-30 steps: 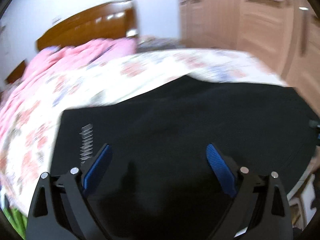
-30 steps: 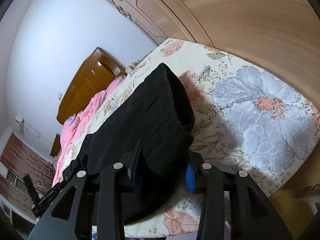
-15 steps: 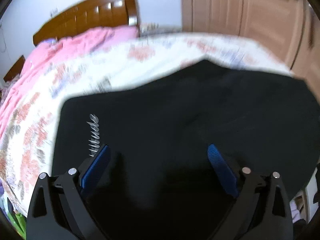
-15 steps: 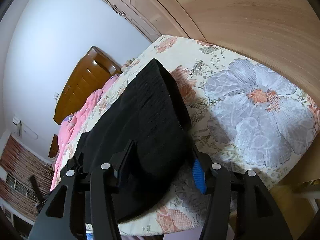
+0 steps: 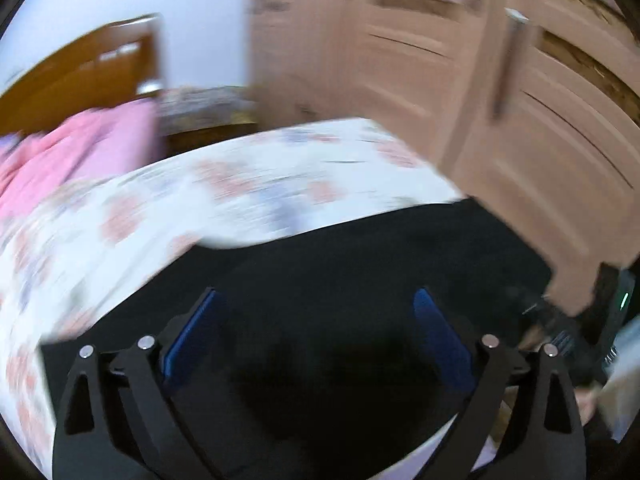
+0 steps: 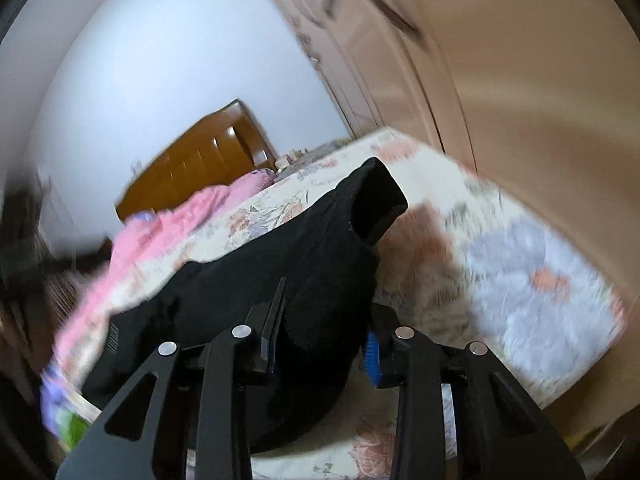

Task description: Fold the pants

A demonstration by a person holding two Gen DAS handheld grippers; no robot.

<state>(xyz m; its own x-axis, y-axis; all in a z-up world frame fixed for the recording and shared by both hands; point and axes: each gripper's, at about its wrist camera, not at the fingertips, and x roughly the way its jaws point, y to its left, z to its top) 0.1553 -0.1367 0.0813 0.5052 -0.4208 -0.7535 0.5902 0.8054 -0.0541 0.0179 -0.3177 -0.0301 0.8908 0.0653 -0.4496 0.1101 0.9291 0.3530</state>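
Floral bed point(image 6: 532, 280) carries black pants point(image 6: 288, 264) near its corner; right hand-held gripper point(image 6: 320, 344) jaws just closing, pinching a bunched pants fold; left hand-held gripper point(image 5: 316, 336) spread wide over pants point(image 5: 360, 264), gripping nothing

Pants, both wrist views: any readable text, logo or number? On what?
None readable.
Right wrist view: a pale ribbed print on the black pants, near their left edge, too blurred and small to read.
Left wrist view: motion-blurred; no print shows on the pants.
Floral bedsheet: pattern only, no text.
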